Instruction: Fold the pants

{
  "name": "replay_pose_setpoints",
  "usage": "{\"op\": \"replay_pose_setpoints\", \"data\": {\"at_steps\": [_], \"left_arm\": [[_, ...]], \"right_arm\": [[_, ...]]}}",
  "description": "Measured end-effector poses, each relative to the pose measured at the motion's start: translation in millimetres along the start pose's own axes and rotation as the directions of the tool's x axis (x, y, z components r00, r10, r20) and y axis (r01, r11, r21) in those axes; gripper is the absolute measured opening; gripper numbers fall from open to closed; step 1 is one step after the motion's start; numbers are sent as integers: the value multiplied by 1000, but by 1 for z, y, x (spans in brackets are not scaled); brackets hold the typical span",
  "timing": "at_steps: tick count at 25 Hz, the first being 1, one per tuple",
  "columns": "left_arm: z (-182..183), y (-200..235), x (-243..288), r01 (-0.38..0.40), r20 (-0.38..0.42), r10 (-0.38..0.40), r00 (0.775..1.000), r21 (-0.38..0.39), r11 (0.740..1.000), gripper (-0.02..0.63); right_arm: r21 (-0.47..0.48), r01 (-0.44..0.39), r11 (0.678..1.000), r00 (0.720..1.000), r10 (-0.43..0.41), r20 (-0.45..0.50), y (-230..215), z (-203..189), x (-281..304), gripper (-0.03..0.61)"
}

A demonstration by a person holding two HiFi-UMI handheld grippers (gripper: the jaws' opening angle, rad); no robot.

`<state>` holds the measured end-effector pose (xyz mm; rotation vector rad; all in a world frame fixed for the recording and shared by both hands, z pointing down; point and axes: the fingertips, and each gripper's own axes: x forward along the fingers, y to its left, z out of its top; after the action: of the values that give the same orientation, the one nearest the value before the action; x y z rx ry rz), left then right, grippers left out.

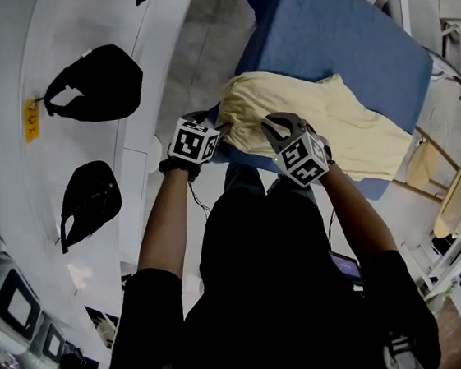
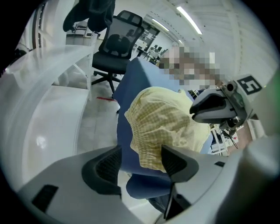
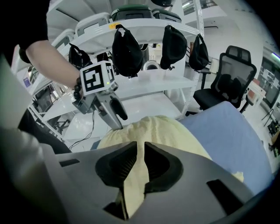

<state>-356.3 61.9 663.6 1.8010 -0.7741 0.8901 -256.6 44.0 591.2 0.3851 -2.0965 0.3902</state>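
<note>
Pale yellow checked pants lie bunched on a blue padded table. My left gripper stands at their near left edge with its jaws wide open. In the left gripper view the gathered edge of the pants reaches the right pad, and nothing is pinched in that gripper. My right gripper is beside it, over the near edge. Its jaws are shut on a fold of the yellow cloth, which runs down between the pads. The left gripper touches the cloth's left side there.
White curved shelving with black bags stands to the left. A black office chair is beyond the table's far end. A wooden chair and other clutter sit at the right. Grey floor shows between shelving and table.
</note>
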Motion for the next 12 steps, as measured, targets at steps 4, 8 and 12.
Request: {"op": "replay_pose_setpoints", "data": {"at_steps": [4, 8, 12], "left_arm": [[-15, -2, -16, 0, 29, 2, 1000, -56, 998, 296], [-27, -11, -28, -4, 77, 14, 997, -131, 991, 296], [-38, -23, -30, 7, 139, 35, 990, -290, 957, 287]], "right_arm": [[-65, -81, 995, 997, 81, -7, -21, 37, 15, 75], [-170, -190, 967, 979, 174, -105, -36, 67, 37, 130], [-233, -292, 928, 941, 236, -241, -45, 79, 64, 182]]}}
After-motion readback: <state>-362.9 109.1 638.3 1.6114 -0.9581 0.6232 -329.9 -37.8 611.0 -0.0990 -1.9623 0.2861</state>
